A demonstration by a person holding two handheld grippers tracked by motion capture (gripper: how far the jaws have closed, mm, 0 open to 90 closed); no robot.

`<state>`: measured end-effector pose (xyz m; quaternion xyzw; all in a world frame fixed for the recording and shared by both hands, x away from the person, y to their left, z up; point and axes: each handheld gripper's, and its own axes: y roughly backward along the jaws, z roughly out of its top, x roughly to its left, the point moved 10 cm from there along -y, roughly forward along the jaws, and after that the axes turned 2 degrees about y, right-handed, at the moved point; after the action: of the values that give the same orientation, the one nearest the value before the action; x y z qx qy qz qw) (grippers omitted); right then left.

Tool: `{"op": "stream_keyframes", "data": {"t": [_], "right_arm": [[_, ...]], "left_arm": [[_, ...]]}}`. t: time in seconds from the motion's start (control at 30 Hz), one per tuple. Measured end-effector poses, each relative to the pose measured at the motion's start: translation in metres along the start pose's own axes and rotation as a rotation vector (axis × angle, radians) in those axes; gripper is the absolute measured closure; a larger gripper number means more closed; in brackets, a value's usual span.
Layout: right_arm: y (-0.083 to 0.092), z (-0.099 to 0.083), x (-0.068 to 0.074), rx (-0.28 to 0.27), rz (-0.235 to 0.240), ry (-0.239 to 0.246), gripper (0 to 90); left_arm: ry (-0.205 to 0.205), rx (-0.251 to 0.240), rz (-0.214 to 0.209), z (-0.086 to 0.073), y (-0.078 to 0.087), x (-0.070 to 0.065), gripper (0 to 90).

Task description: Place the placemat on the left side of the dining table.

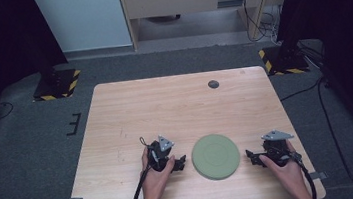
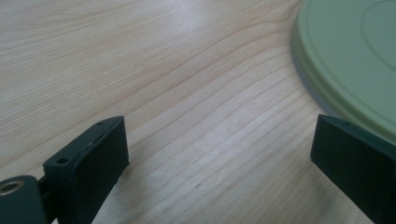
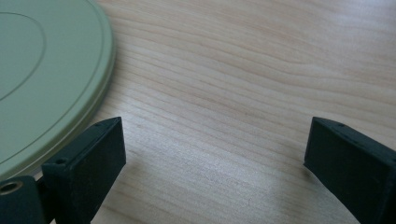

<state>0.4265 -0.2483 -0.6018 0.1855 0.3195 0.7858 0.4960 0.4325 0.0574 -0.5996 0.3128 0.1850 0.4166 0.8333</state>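
Observation:
A round pale green plate [image 1: 215,156] lies flat on the wooden table [image 1: 165,111], near its front edge. My left gripper [image 1: 180,163] rests on the table just left of the plate, jaws wide apart with bare wood between them. In the left gripper view the plate [image 2: 355,60] lies at the upper right, beyond my left gripper [image 2: 219,140]. My right gripper [image 1: 253,158] sits just right of the plate, also open and empty. The right gripper view has the plate [image 3: 46,79] at the upper left, its rim close to the left jaw of my right gripper [image 3: 215,140].
A small dark round disc [image 1: 213,84] is set into the table near its far edge. Black stands with yellow-striped bases [image 1: 57,84] flank the far corners. Cables trail on the grey floor at the right [image 1: 331,127].

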Motion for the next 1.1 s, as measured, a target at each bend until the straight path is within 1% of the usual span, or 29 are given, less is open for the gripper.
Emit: {"op": "stream_keyframes", "data": {"t": [0.1,0.17,0.23,0.3,0.33,0.43,0.53,0.63,0.73,0.8,0.97,1.1], "right_arm": [[0.007,0.002,0.003,-0.024,0.024,0.014,5.1],[0.010,0.003,0.005,-0.034,0.031,0.019,5.0],[0.012,0.003,0.009,-0.036,0.038,0.027,4.9],[0.013,0.002,0.014,-0.036,0.047,0.038,4.8],[0.013,0.002,0.017,-0.035,0.057,0.045,4.9],[0.013,0.003,0.022,-0.042,0.068,0.051,4.9],[0.012,0.003,0.027,-0.043,0.077,0.068,4.9],[0.011,0.003,0.032,-0.042,0.085,0.088,4.9],[0.011,0.005,0.037,-0.047,0.095,0.090,4.9],[0.011,0.005,0.041,-0.046,0.105,0.096,5.0],[0.010,0.004,0.046,-0.038,0.114,0.114,5.1],[0.008,0.003,0.047,-0.032,0.107,0.121,4.8]], "left_arm": [[-0.049,-0.007,-0.014,0.001,0.004,-0.012,3.5],[-0.064,-0.020,-0.026,0.001,0.007,-0.018,3.6],[-0.080,-0.026,-0.051,0.001,0.011,-0.024,2.9],[-0.081,-0.048,-0.077,0.002,0.013,-0.030,2.7],[-0.083,-0.050,-0.086,0.003,0.014,-0.032,2.6],[-0.106,-0.042,-0.101,0.001,0.013,-0.038,2.5],[-0.109,-0.034,-0.114,-0.001,0.011,-0.043,2.5],[-0.123,-0.035,-0.122,0.000,0.011,-0.050,2.5],[-0.134,-0.047,-0.126,0.002,0.011,-0.055,2.4],[-0.139,-0.040,-0.126,0.001,0.009,-0.058,2.5],[-0.143,-0.027,-0.118,0.000,0.003,-0.061,3.0],[-0.143,-0.026,-0.113,0.001,0.002,-0.061,2.4]]}}
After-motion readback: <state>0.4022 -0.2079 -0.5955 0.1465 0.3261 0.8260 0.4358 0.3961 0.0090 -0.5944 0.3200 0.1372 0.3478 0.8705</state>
